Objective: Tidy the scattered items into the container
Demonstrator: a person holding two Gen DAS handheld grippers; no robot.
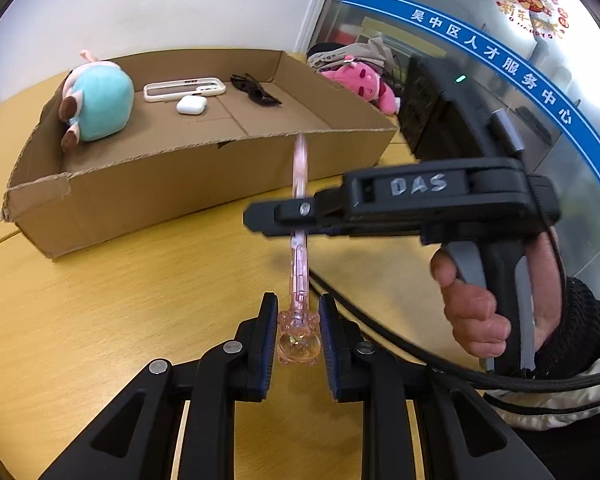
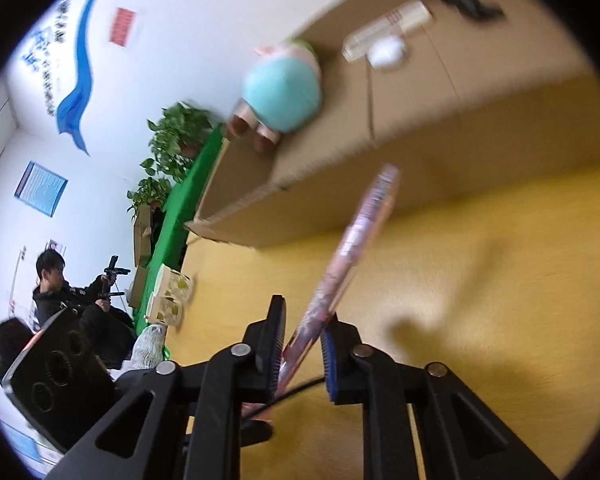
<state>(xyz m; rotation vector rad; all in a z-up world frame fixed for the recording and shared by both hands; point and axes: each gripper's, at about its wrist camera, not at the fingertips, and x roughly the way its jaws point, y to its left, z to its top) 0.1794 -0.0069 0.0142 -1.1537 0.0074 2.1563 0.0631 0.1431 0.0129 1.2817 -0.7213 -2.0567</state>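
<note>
A pink transparent pen (image 1: 299, 240) with a bear-shaped top is held above the yellow table. My left gripper (image 1: 299, 336) is shut on its bear end. My right gripper (image 1: 276, 216) comes in from the right and grips the pen's middle. In the right wrist view my right gripper (image 2: 302, 356) is shut on the pen (image 2: 356, 240). The open cardboard box (image 1: 204, 184) stands behind, holding a teal plush (image 1: 100, 104), a white frame-like case (image 1: 184, 88), a white earbud case (image 1: 191, 105) and dark sunglasses (image 1: 256, 90).
A pink plush (image 1: 364, 84) and a dark bag (image 1: 432, 112) lie right of the box. A black cable (image 1: 380, 332) runs across the table. In the right wrist view, people (image 2: 60, 292), plants (image 2: 176, 136) and a green table lie beyond.
</note>
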